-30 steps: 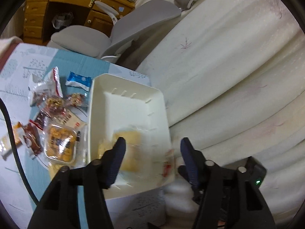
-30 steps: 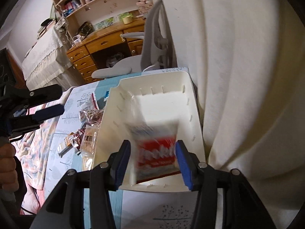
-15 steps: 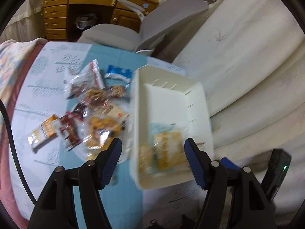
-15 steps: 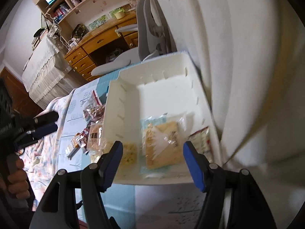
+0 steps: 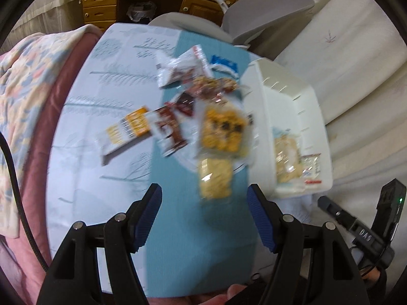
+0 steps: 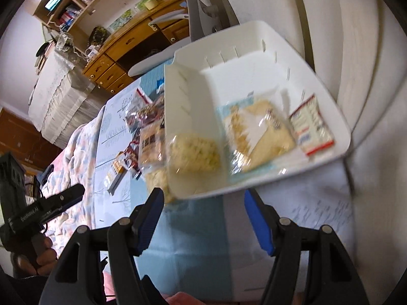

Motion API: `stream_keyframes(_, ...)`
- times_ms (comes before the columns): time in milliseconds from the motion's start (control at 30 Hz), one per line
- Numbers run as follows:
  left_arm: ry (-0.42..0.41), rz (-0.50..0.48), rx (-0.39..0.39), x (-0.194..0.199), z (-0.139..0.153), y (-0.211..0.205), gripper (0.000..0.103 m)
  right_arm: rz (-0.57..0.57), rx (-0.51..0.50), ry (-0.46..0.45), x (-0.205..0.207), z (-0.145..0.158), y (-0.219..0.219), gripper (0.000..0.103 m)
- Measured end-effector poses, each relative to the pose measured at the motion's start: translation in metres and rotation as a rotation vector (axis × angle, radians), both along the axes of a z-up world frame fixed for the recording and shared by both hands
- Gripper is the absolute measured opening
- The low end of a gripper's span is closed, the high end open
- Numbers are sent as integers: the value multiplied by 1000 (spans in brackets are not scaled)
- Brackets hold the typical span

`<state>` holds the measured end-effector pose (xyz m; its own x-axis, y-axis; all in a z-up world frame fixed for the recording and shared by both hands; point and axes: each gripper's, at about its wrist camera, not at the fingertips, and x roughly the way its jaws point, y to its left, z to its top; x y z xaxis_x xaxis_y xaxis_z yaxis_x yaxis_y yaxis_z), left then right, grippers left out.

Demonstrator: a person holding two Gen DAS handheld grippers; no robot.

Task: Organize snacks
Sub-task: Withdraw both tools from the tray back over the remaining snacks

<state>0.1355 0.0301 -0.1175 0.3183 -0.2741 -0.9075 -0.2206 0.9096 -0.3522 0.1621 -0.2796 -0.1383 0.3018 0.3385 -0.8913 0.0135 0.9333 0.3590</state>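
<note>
Fingers on both tools stand wide, nothing between them; the log of the eye says the jaws of each have just been opening, and no packet sits between either pair

Left gripper point(image 5: 204, 212) hangs over teal cloth, tilted down at the loose pile. Right gripper point(image 6: 203, 216) hangs over the near edge of the white bin point(image 6: 340, 129)

Nearest snack to the left tool: pale yellow cracker packet point(image 5: 215, 178), just beyond the fingertips, lying partly under the clear tray of orange biscuits point(image 5: 223, 129). Risk, as I judge it: closing on the cracker packet could drag the tray with it, or crush brittle contents; crinkly film may slip out of the pads

Brown wrapper point(image 5: 169, 133) and orange-and-white bar point(image 5: 127, 132) lie touching, so a pinch may catch two at once

Already in the bin: crackers on blue film point(image 6: 257, 137), red-edged white sachet point(image 6: 311, 124), another cracker pack point(image 6: 194, 153) hard against the near left wall. It could tip out if the bin is knocked by the right tool

Farther off: blue-and-white packet point(image 5: 225, 67), red-and-white bag point(image 5: 182, 68)

Writing: packet print too blurred to read. Right tool's body, seen from the left, reads "DAS" point(image 5: 365, 232); the left tool's lettering is not legible
</note>
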Motion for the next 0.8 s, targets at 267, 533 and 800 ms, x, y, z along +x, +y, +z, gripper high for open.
stream_keyframes(267,16,-89,54,-22,-12,53,72,-161,68,54,-41,-15,39,66)
stream_keyframes(533,-12,-222,149,-19,-25,92,76,-247,43,51,-71,-30,91,66)
stream_keyframes(800,-8,-314,188,-3,-50,113,76,-211,-77,1,-78,-46,130,66)
